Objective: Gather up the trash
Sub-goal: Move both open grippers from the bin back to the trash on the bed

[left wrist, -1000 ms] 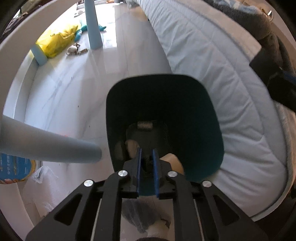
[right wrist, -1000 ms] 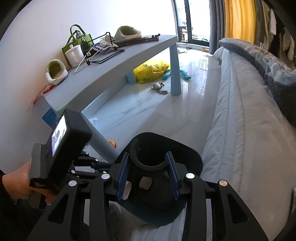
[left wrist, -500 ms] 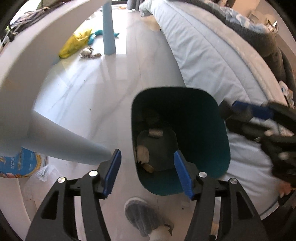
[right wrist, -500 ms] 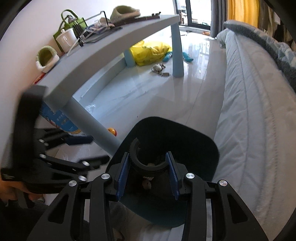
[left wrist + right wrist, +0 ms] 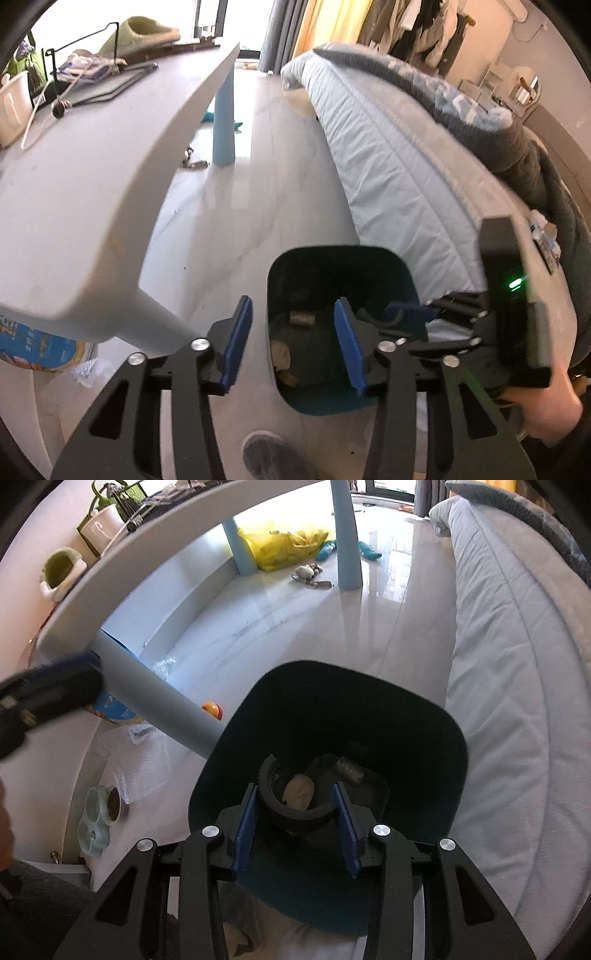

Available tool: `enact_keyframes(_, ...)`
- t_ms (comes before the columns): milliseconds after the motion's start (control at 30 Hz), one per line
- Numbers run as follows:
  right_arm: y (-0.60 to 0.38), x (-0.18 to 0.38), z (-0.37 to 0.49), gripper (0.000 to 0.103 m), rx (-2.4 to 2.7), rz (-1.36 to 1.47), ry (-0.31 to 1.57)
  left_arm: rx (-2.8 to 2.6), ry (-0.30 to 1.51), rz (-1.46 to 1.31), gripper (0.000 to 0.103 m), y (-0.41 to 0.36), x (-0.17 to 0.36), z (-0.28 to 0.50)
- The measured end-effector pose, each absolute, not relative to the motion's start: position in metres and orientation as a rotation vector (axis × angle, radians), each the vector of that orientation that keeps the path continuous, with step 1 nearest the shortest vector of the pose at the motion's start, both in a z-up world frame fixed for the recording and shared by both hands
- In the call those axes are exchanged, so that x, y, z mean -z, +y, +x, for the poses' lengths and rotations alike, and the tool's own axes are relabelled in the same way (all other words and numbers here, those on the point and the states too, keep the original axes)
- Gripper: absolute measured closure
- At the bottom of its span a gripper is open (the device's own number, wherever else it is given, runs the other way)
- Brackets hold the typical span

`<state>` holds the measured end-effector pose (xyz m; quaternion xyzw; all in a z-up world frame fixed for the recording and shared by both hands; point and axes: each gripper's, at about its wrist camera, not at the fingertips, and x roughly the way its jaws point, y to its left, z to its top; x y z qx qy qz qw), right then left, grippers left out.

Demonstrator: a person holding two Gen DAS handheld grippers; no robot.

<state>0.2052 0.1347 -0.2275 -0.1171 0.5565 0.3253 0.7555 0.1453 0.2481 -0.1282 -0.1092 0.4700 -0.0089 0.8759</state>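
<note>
Right gripper clamps black ring over teal bin; left gripper empty, closing; glossy white floor, bed beside

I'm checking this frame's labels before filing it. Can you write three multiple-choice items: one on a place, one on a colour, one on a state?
1. Where does the dark teal plastic trash bin stand?
A. on the table
B. on the floor beside the bed
C. on the bed

2. What colour is the crumpled bag under the table?
A. yellow
B. red
C. black

3. What is between the right gripper pads?
A. nothing
B. a slipper
C. a black ring-shaped piece

Key: B, the bin sits on tiles by the mattress; A, plainly yellow; C, the ring sits between the blue pads over the bin.
</note>
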Motion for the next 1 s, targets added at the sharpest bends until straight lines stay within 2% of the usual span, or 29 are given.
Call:
enact_keyframes(100,0.139,0.235,0.203,0.059,-0.702,-0.255,1.228,0.016,0.934,-0.235,0.061,0.248,0.114,0.142)
enact_keyframes(133,0.139,0.237,0.203,0.056,-0.701,-0.253,1.232,0.015,0.922,-0.238,0.063,0.248,0.111,0.141)
enact_keyframes(167,0.140,0.240,0.202,0.043,-0.697,-0.255,1.236,0.014,0.904,-0.244,0.064,0.248,0.106,0.140)
enact_keyframes(200,0.141,0.241,0.203,0.037,-0.697,-0.260,1.239,0.014,0.894,-0.247,0.065,0.248,0.104,0.141)
enact_keyframes(267,0.143,0.246,0.201,0.037,-0.701,-0.268,1.259,0.016,0.873,-0.249,0.065,0.248,0.097,0.140)
enact_keyframes(367,0.143,0.248,0.199,0.030,-0.703,-0.260,1.276,0.036,0.839,-0.253,0.065,0.247,0.088,0.139)
enact_keyframes(567,0.145,0.236,0.195,0.028,-0.737,-0.236,1.262,0.041,0.790,-0.263,0.065,0.247,0.073,0.135)
enact_keyframes(1000,0.124,0.172,0.187,0.026,-0.806,-0.155,1.120,0.051,0.708,-0.270,0.064,0.224,0.041,0.136)
